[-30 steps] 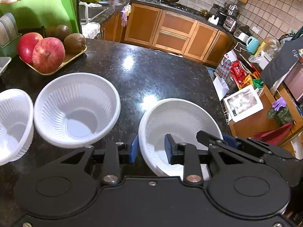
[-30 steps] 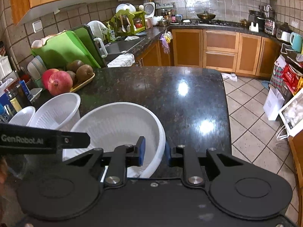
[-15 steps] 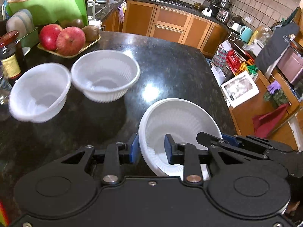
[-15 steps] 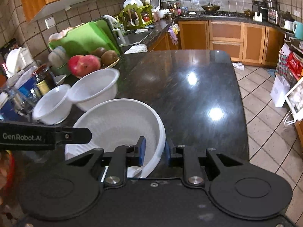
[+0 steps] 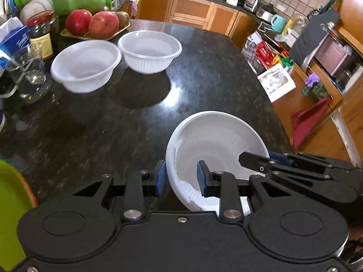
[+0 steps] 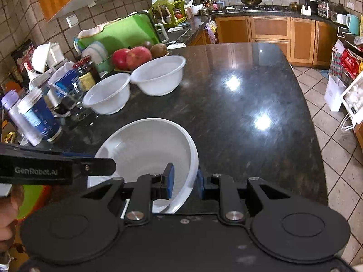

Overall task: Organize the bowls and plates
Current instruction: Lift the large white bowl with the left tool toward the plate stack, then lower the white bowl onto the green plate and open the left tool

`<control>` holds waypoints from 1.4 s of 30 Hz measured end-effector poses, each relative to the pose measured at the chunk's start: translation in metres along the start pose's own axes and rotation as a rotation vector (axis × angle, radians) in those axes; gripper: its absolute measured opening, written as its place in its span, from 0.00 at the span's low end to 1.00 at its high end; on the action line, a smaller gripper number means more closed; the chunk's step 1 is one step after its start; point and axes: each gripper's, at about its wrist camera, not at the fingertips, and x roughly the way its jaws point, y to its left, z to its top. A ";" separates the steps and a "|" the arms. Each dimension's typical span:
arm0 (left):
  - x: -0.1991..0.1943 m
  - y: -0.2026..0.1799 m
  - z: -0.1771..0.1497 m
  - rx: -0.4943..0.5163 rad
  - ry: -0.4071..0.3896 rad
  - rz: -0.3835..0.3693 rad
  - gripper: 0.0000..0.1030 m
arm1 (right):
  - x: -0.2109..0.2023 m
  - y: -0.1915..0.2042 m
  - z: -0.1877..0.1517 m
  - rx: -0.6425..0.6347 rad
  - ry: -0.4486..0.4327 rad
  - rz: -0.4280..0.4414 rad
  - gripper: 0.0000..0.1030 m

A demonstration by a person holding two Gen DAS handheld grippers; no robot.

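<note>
One large white bowl (image 5: pixel 215 145), tilted, is held above the near part of the dark speckled stone desk (image 5: pixel 204 72) by two tools at once. The left hand-held gripper (image 5: pixel 181 179) straddles the bowl's left rim, one blue pad outside the wall and one inside; the outer pad lies against the wall, while whether the inner pad presses on it cannot be told from the left wrist view. The right hand-held gripper (image 6: pixel 183 181) is closed on the bowl's right rim, its two blue pads pinching the thin wall between them. In the left wrist view the right tool enters from the right edge across the bowl's rim; in the right wrist view the left tool's black arm, lettered in white, crosses from the left edge, with part of a person's hand (image 6: pixel 9 215) below it. Two smaller white ribbed bowls stand upright and empty at the far left of the desk, their rims touching or nearly so: the nearer one (image 5: pixel 85 65) and the farther one (image 5: pixel 149 51). Behind them is a shallow tray of fruit (image 5: pixel 97 23). Left of the bowls stand a dark jar with a red lid (image 5: pixel 42 34) and a clear glass (image 5: pixel 31 79). A green board (image 6: pixel 122 34) leans at the back.
</note>
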 end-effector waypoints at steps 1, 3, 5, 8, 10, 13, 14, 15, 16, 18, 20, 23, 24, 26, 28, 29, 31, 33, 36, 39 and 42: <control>-0.003 0.003 -0.003 0.005 0.005 -0.002 0.37 | -0.003 0.006 -0.004 -0.002 0.000 -0.002 0.22; -0.010 0.009 -0.010 0.018 0.008 -0.005 0.37 | -0.008 0.019 -0.012 -0.005 0.007 -0.003 0.22; -0.015 0.014 -0.013 0.028 0.009 -0.008 0.37 | -0.009 0.028 -0.018 -0.004 0.016 -0.003 0.22; -0.021 0.023 -0.015 0.038 0.019 -0.021 0.37 | -0.012 0.041 -0.027 0.009 0.026 -0.005 0.22; -0.023 0.028 -0.017 0.049 0.032 -0.036 0.37 | -0.012 0.046 -0.030 0.017 0.029 -0.014 0.22; -0.025 0.033 -0.021 0.059 0.046 -0.049 0.37 | -0.012 0.053 -0.033 0.032 0.036 -0.022 0.22; -0.025 0.035 -0.022 0.059 0.052 -0.050 0.37 | -0.011 0.054 -0.032 0.039 0.041 -0.021 0.22; -0.025 0.036 -0.022 0.061 0.058 -0.049 0.37 | -0.012 0.054 -0.033 0.048 0.045 -0.019 0.22; -0.025 0.036 -0.022 0.065 0.063 -0.046 0.37 | -0.011 0.055 -0.033 0.051 0.045 -0.018 0.22; -0.025 0.039 -0.024 0.065 0.071 -0.051 0.37 | -0.013 0.056 -0.034 0.055 0.042 -0.024 0.22; -0.026 0.040 -0.025 0.068 0.073 -0.054 0.37 | -0.012 0.057 -0.033 0.053 0.037 -0.029 0.22; -0.024 0.043 -0.025 0.058 0.072 -0.052 0.37 | -0.010 0.057 -0.033 0.057 0.035 -0.032 0.23; -0.024 0.043 -0.025 0.056 0.070 -0.053 0.37 | -0.011 0.056 -0.034 0.055 0.032 -0.033 0.23; -0.025 0.043 -0.025 0.057 0.063 -0.058 0.37 | -0.011 0.057 -0.034 0.054 0.023 -0.041 0.24; -0.026 0.043 -0.026 0.064 0.056 -0.056 0.37 | -0.011 0.057 -0.033 0.050 0.013 -0.049 0.24; -0.026 0.043 -0.026 0.065 0.052 -0.052 0.37 | -0.011 0.056 -0.033 0.050 0.007 -0.051 0.24; -0.027 0.044 -0.027 0.066 0.046 -0.041 0.37 | -0.012 0.055 -0.032 0.052 -0.003 -0.057 0.25; -0.028 0.045 -0.027 0.065 0.043 -0.033 0.37 | -0.014 0.054 -0.031 0.050 -0.014 -0.057 0.25; -0.031 0.046 -0.027 0.064 0.038 -0.036 0.37 | -0.017 0.052 -0.030 0.047 -0.033 -0.062 0.25; -0.034 0.045 -0.027 0.074 0.023 -0.020 0.37 | -0.020 0.052 -0.029 0.043 -0.052 -0.083 0.26; -0.038 0.043 -0.027 0.091 -0.012 0.005 0.37 | -0.022 0.051 -0.028 0.039 -0.072 -0.097 0.32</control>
